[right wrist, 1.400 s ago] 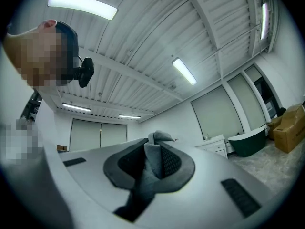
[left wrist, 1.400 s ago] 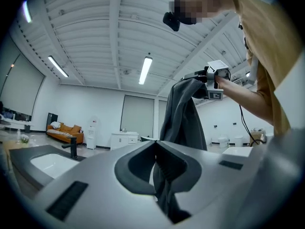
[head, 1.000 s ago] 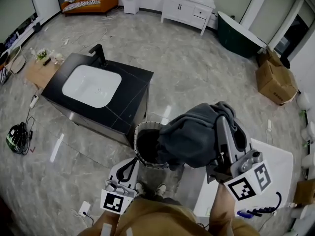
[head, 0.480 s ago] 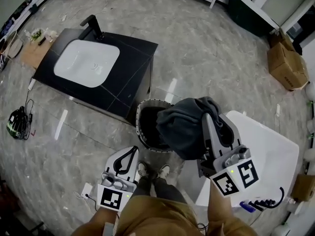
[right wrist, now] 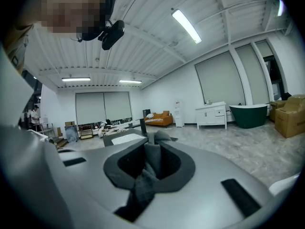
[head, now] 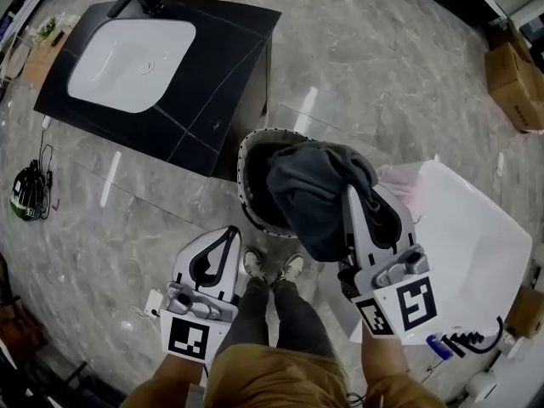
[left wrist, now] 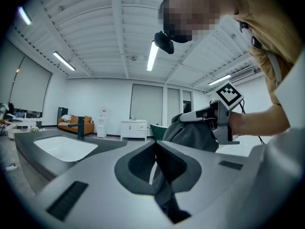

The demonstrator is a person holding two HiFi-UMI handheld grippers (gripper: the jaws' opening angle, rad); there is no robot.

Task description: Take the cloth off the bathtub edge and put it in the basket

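Note:
A dark grey cloth (head: 313, 195) hangs bunched from my right gripper (head: 350, 195), which is shut on it. The cloth covers the right part of the round, dark-lined basket (head: 248, 195) on the floor and hides its right rim. In the right gripper view a fold of the cloth (right wrist: 151, 162) is pinched between the jaws of the right gripper (right wrist: 151, 141). My left gripper (head: 226, 235) is held low, just left of the basket, shut with nothing in it. From the left gripper view, its own jaws (left wrist: 155, 146) meet, with the cloth (left wrist: 190, 133) and right gripper (left wrist: 217, 114) beyond.
The white bathtub (head: 480, 257) lies to the right under my right arm. A black vanity with a white sink (head: 127, 53) stands just beyond the basket. The person's feet (head: 272, 266) are beside the basket. Cardboard boxes (head: 517, 73) sit far right, a dark helmet-like thing (head: 25, 195) far left.
The right gripper has carried the cloth left and down from the tub, so it now hangs over the basket. The left gripper stays low and shut.

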